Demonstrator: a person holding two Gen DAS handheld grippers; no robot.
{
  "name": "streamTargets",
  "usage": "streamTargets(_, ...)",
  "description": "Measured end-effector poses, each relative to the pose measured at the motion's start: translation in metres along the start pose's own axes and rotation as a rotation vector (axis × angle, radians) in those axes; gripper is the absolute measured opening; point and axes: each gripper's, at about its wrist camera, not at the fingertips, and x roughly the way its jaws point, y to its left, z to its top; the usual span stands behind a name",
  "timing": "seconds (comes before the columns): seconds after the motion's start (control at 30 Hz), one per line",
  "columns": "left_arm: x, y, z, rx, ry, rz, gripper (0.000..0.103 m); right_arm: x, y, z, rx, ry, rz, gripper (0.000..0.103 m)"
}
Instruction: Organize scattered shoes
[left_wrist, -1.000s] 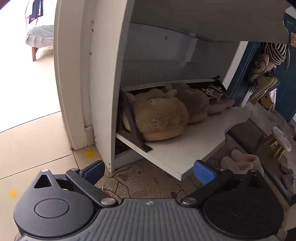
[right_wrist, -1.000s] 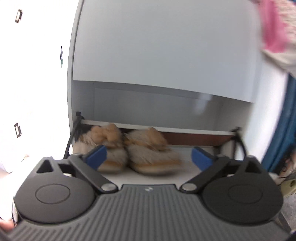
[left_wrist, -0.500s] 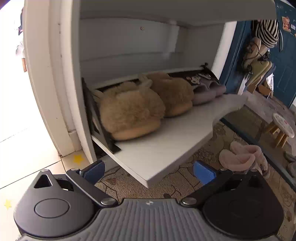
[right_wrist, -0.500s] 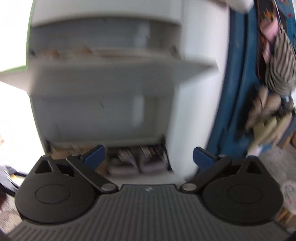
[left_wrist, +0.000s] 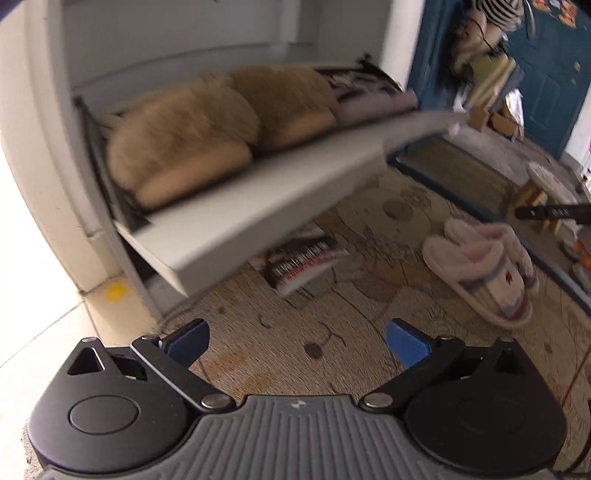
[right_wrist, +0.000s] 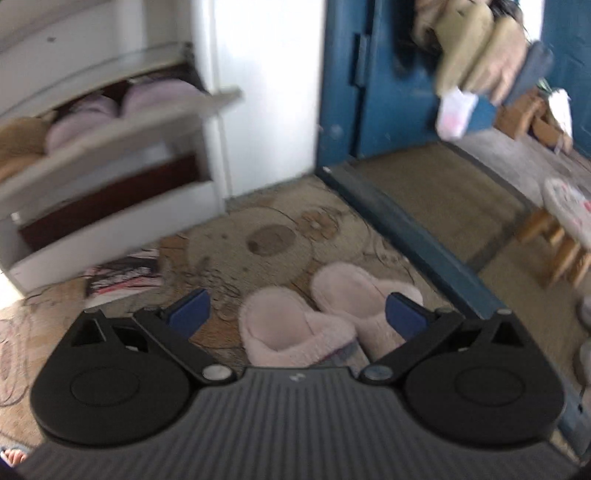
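Note:
A pair of pink fluffy slippers (right_wrist: 317, 317) lies side by side on the patterned rug, just ahead of my right gripper (right_wrist: 295, 314), which is open and empty above them. The pair also shows in the left wrist view (left_wrist: 480, 266), at the right. My left gripper (left_wrist: 297, 338) is open and empty over the rug, in front of the white shoe cabinet's open flap (left_wrist: 258, 195). Two tan furry slippers (left_wrist: 177, 147) and a grey pair (left_wrist: 373, 98) sit in that flap.
A magazine (left_wrist: 306, 258) lies on the rug under the flap. A blue door frame (right_wrist: 354, 92) with hanging bags stands to the right. A dark doormat (right_wrist: 436, 184) and a small stool (right_wrist: 565, 221) lie beyond the slippers.
Both grippers have swung down and to the right, away from the cabinet toward the floor. The pink slippers have come into the right wrist view.

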Motion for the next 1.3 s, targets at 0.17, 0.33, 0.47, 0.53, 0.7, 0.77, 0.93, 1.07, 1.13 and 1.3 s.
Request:
streamTargets(0.17,0.022,-0.005,-0.016,0.006,0.060,-0.023,0.103,0.019,-0.007,-0.012,-0.004,0.040,-0.041,0.103)
streamTargets(0.33,0.045,-0.013,-0.027,0.022,0.116,-0.046,0.103,0.036,-0.018,-0.022,0.037,0.104,-0.092,0.103)
streamTargets(0.47,0.061,-0.018,-0.028,0.020,0.136,-0.062,0.103,0.052,-0.022,-0.030,0.048,0.147,-0.142,0.103)
streamTargets(0.53,0.072,-0.024,-0.027,0.038,0.137,-0.056,0.103,0.058,-0.022,-0.033,0.039,0.160,-0.151,0.103)
streamTargets(0.7,0.111,-0.046,-0.026,0.078,0.171,-0.072,0.103,0.080,-0.028,-0.051,0.029,0.214,-0.165,0.103)
streamTargets(0.77,0.122,-0.054,-0.029,0.095,0.194,-0.050,0.102,0.088,-0.033,-0.059,0.056,0.215,-0.152,0.103)
streamTargets(0.93,0.130,-0.057,-0.039,0.098,0.228,-0.056,0.102,0.096,-0.052,-0.068,0.133,0.214,-0.097,0.103)
streamTargets(1.07,0.133,-0.053,-0.042,0.100,0.248,-0.050,0.102,0.087,-0.062,-0.069,0.054,0.189,-0.016,0.103)
streamTargets(1.13,0.133,-0.050,-0.042,0.100,0.245,-0.047,0.102,0.077,-0.067,-0.066,-0.008,0.176,0.003,0.103)
streamTargets(1.3,0.136,-0.044,-0.040,0.066,0.249,-0.048,0.102,0.076,-0.072,-0.052,-0.127,0.213,-0.032,0.103)
